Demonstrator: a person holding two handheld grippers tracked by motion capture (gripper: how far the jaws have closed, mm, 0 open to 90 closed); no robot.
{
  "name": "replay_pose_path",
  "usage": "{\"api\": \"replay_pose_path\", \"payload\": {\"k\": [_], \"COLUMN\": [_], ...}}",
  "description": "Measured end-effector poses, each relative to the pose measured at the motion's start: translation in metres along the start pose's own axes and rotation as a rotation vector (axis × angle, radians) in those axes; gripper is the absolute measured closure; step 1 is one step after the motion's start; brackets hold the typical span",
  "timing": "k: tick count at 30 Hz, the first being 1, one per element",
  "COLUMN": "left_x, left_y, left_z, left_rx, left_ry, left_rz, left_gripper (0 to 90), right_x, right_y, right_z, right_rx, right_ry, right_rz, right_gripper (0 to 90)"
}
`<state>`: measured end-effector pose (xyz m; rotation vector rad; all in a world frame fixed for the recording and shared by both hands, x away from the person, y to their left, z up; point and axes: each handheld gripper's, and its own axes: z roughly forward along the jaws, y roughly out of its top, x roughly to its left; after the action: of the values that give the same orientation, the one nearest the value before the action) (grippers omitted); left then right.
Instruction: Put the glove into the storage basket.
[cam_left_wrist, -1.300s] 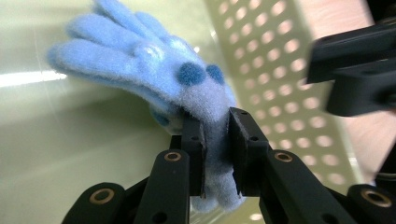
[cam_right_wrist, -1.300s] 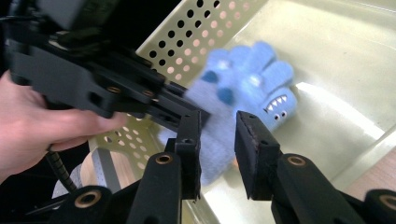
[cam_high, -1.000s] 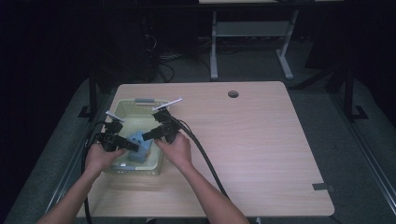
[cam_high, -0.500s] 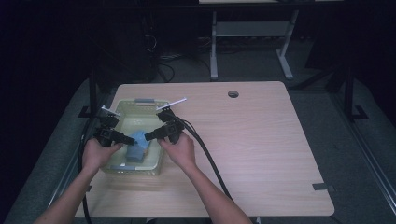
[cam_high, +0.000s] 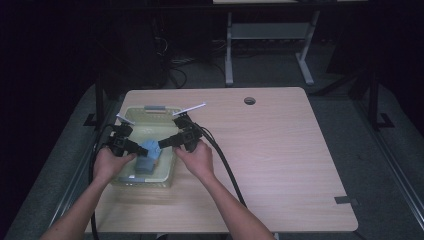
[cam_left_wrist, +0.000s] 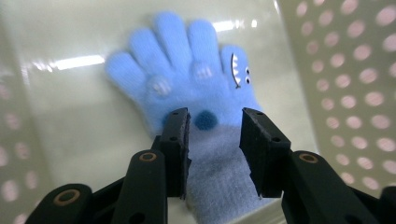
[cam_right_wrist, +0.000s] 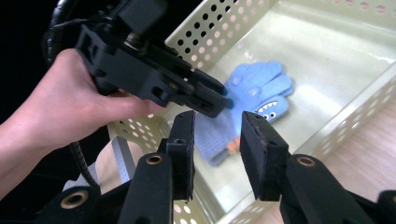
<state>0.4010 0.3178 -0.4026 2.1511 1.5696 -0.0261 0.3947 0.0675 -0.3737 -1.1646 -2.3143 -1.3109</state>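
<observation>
We see a pale wooden tabletop (cam_high: 280, 165) with a round cable hole (cam_high: 249, 100) near its far edge and dark tape (cam_high: 346, 200) at its right corner.

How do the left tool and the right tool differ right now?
The left tool hangs directly over the blue glove inside the basket; the right tool hangs back near the basket's rim. Both have just been opening; neither grips anything.

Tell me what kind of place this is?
Probably a lab or workshop data-collection bay, not a home: one bare wooden table with a cable port on a dark floor, metal desk legs and loose cables behind, and a perforated bin holding a blue glove.
</observation>
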Motion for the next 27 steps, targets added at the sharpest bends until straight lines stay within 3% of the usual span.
{"api": "replay_pose_path", "payload": {"k": [7, 14, 27], "left_x": [-0.001, -0.008, -0.023], "left_y": [-0.003, -0.003, -0.001], "left_z": [-0.013, -0.017, -0.022], "left_rx": [-0.095, -0.13, -0.196], "left_ry": [-0.069, -0.116, -0.156], "left_rz": [-0.039, -0.028, -0.004], "left_gripper": [57.2, 54.0, 48.5], "right_x": [-0.001, -0.007, -0.023], "right_y": [0.0, 0.0, -0.005], "right_z": [-0.006, -0.019, -0.055], "right_rx": [-0.015, -0.031, -0.055], "right_ry": [0.003, 0.008, 0.004], "right_rz": [0.006, 0.014, 0.026], "right_gripper": [62.5, 60.5, 57.5]}}
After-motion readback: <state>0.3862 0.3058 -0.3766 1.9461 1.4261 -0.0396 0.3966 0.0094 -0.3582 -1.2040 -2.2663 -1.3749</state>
